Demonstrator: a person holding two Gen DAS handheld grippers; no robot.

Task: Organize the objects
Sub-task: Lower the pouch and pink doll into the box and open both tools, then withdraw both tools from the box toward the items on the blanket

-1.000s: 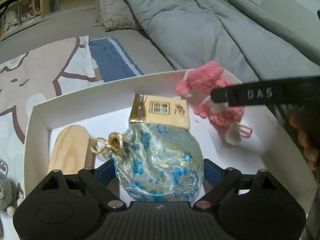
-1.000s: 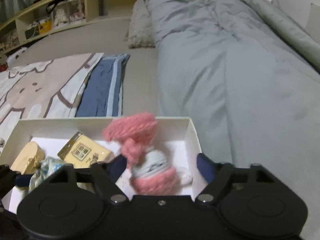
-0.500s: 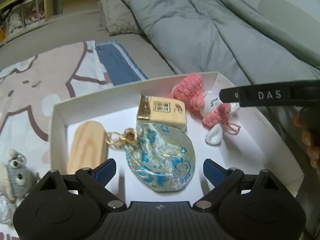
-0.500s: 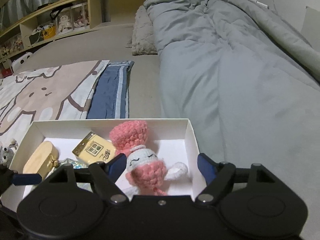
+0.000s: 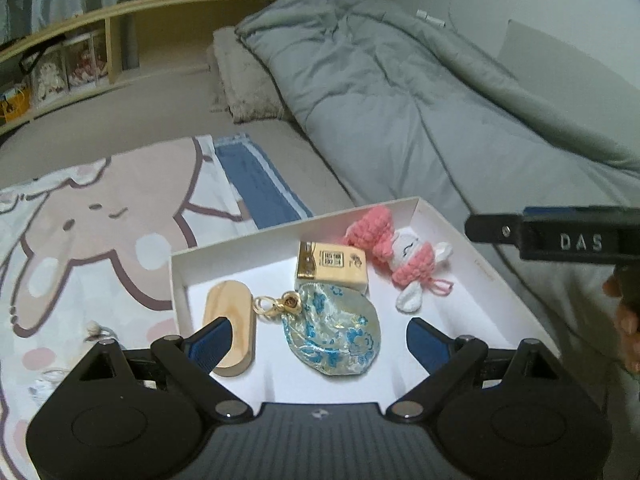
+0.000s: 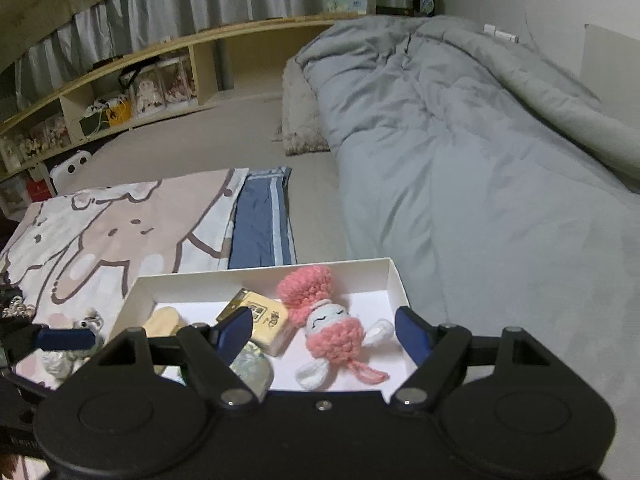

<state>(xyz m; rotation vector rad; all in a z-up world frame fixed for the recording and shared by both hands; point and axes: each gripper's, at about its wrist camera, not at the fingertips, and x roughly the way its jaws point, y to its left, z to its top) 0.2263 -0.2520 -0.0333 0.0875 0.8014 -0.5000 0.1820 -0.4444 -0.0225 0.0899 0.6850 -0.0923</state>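
My white box (image 5: 472, 236) on the bed holds a brocade pouch (image 5: 332, 330) at centre, a wooden block (image 5: 230, 316) at nine o'clock, a crochet bunny (image 5: 404, 256) at two. Both my left gripper (image 5: 316, 338) and right gripper (image 6: 322, 330) are spread, empty. Only the right view shows the shelf (image 6: 160, 76) fully.

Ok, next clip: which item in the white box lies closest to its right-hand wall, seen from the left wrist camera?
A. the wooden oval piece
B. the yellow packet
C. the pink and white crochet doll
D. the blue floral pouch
C: the pink and white crochet doll lies nearest the right wall of the white box, with the yellow packet, blue floral pouch and wooden oval piece further left.
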